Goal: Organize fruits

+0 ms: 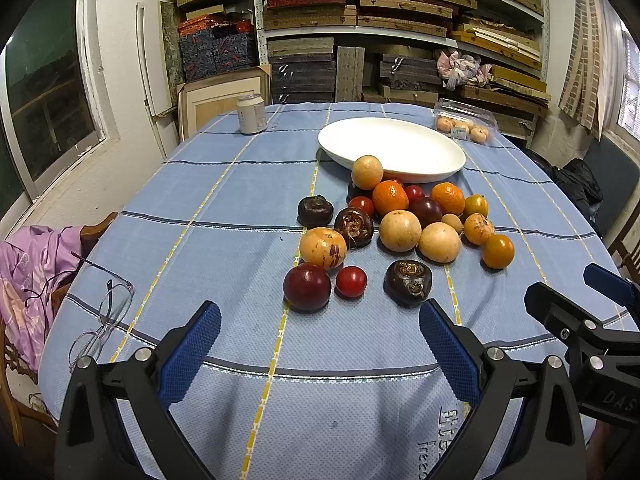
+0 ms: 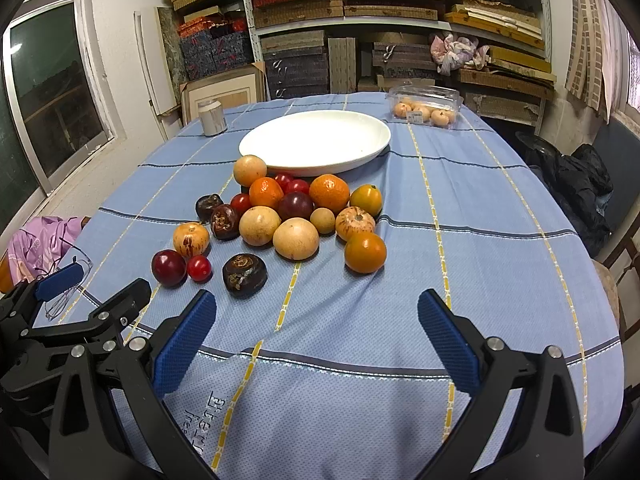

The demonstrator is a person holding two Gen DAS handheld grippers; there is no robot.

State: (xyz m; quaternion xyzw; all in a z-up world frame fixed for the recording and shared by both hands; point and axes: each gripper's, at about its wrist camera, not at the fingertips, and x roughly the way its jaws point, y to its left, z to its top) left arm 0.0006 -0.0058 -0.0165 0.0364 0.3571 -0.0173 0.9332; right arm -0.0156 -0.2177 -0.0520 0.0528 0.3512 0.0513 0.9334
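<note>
Opening step, by the look of it: nothing picked, dish (image 2: 316, 144) bare, all loose fruit lying on the cloth (image 2: 460, 240) in a heap just short of the dish's near rim.

Left gripper (image 1: 320, 344) spread wide, holding nothing, hanging above the cloth at the table's near edge. Right gripper (image 2: 316, 340) likewise spread wide and empty, just beside it.

From the left view: dark plum (image 1: 307, 286) dead ahead at 12 o'clock, nearest of all; small red tomato (image 1: 351, 281) touching or nearly touching it at 1 o'clock; dark brown ridged fruit (image 1: 408, 282) further round at 1. Rest of the heap behind these, oranges (image 1: 390, 198) and pale round fruits (image 1: 400, 231) packed close, running up to the dish at 12 to 1 o'clock.

From the right view: orange tomato (image 2: 365, 252) at 12 o'clock, standing a little apart at the heap's right end.

Off-task items: clear box of fruit (image 2: 424, 106) at 1 o'clock beyond the dish, can (image 2: 212, 117) at 11, glasses (image 1: 102, 320) at 9 o'clock by the left gripper.

Next move, probably: ease either gripper forward and down over a nearest, loose-standing fruit, plum for left, orange tomato for right, pads either side at mid-height, then close gently. Round and smooth, so likely to roll or nudge neighbours if clipped off-centre.
</note>
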